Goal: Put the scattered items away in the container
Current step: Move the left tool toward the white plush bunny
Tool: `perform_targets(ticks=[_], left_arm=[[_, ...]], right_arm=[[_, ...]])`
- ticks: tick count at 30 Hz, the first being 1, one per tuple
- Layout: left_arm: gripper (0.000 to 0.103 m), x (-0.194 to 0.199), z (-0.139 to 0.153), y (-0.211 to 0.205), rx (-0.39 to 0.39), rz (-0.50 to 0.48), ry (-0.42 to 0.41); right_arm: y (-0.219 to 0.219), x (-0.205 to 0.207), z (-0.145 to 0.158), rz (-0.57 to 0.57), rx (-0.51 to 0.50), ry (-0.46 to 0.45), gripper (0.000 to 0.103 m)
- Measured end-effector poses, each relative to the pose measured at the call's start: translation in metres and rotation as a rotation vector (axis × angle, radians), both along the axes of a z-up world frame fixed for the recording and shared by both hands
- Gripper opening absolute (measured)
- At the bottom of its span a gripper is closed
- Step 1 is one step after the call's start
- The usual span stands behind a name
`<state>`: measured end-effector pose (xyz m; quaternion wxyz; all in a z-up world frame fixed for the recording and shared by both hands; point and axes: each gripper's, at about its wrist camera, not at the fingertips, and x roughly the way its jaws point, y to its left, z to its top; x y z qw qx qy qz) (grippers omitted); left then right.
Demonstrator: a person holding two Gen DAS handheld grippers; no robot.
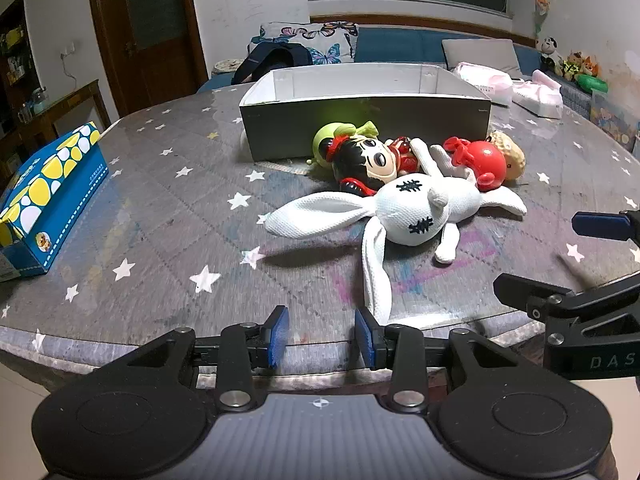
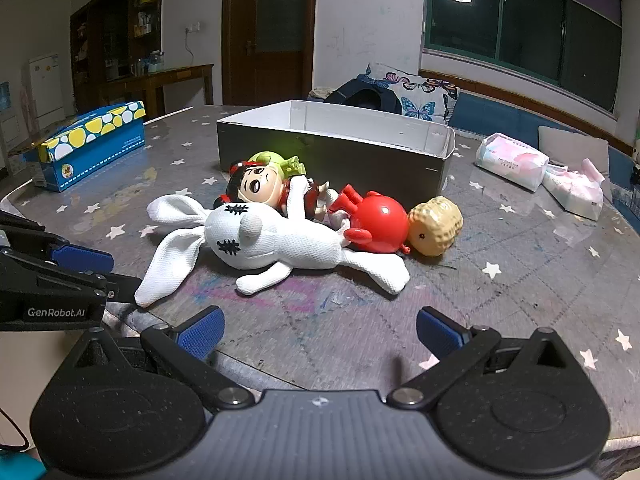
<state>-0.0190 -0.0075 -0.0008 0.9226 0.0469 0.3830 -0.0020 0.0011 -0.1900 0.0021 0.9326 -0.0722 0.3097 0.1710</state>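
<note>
White plush rabbit (image 1: 416, 208) lay nearest you in the left wrist view, with the doll (image 1: 370, 160), red toy (image 1: 486, 160), green toy (image 1: 338, 132) and peanut toy (image 1: 512, 154) heaped behind it against the box (image 1: 360, 120), which looked empty. Your left gripper (image 1: 321, 336) sat at the table (image 1: 160, 220) edge, jaws partly apart, nothing held. Right gripper's arm read "DAS", cut off. Tissue box (image 1: 52, 196) far left; text too small.

Right wrist view: your right gripper (image 2: 320, 334) was spread wide, empty, short of the rabbit (image 2: 272, 240). Left gripper's body read "GenRobot.AI". Step looked like the first pick; next you likely needed to reach forward, close on the rabbit, lift it over the box wall (image 2: 332, 156).
</note>
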Motion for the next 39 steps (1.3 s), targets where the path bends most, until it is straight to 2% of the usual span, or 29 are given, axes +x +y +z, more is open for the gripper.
perform_targets(ticks=[20, 39], left_arm=[[0.039, -0.001, 0.001, 0.001, 0.008, 0.002, 0.003], [0.039, 0.014, 0.008, 0.007, -0.001, 0.014, 0.005]], right_arm=[[0.001, -0.003, 0.001, 0.000, 0.006, 0.002, 0.103], [0.008, 0.013, -0.002, 0.018, 0.007, 0.021, 0.103]])
